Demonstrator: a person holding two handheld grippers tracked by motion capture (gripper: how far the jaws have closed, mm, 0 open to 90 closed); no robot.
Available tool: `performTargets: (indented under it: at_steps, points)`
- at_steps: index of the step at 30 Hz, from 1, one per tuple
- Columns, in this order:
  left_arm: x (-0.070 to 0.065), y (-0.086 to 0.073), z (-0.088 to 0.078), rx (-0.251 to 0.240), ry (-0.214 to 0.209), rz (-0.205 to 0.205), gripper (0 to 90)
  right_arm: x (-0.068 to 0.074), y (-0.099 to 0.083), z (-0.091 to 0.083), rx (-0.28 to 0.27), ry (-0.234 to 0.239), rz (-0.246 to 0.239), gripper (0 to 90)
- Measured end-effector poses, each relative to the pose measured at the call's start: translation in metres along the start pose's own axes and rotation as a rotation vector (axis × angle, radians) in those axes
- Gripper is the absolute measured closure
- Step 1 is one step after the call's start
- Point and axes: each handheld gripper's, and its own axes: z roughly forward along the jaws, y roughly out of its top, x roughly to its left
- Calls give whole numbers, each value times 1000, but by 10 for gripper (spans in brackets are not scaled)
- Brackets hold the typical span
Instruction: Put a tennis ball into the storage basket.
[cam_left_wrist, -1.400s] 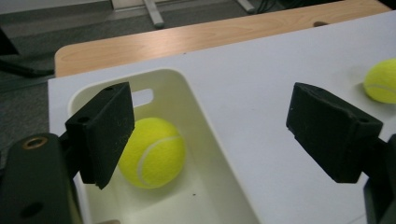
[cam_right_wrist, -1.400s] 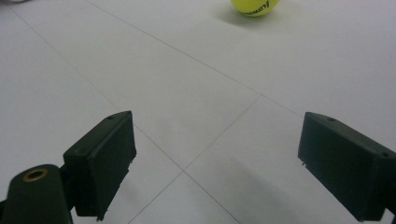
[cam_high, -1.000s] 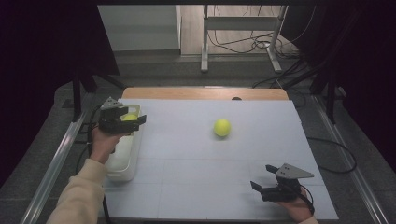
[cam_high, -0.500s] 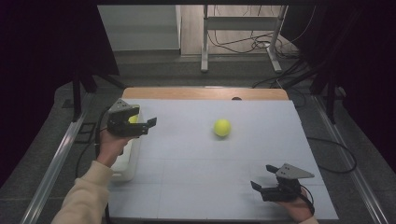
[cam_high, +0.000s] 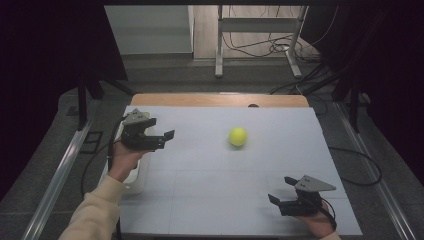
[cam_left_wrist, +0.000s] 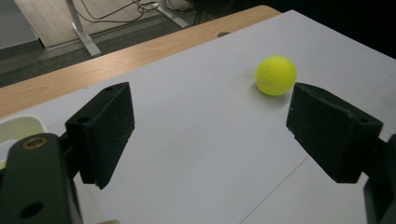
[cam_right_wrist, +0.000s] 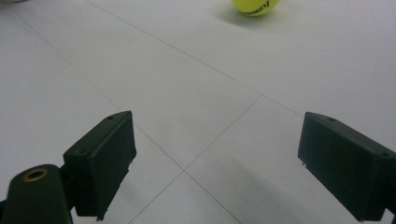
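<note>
My left gripper (cam_high: 162, 138) hangs above the left part of the white mat (cam_high: 210, 190), its jaws spread apart with nothing between them. In the left gripper view I look between those jaws across bare mat to the ball (cam_left_wrist: 276, 75), which sits ahead and toward my right jaw, well apart from both pads. The white bin (cam_high: 135, 175) lies at the mat's left edge, under my left hand (cam_high: 122, 159); a corner of it shows in the left gripper view too.

My right gripper (cam_high: 281, 200) rests low near the front right of the mat, jaws wide and empty. In the right gripper view the ball (cam_right_wrist: 254, 6) is far ahead at the top edge.

From above, the yellow ball (cam_high: 238, 136) stands alone on the mat, slightly right of centre, between my two grippers and touching neither.
</note>
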Motion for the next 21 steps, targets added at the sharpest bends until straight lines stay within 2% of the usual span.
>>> performTargets:
  at_steps: [6,21]
  points:
    - [-4,1,5,-5,-33,-12,162,0,0,0,-4,-1,3,117]
    - [-20,7,20,6,-69,10,162,0,0,-2,-14,-2,4,117]
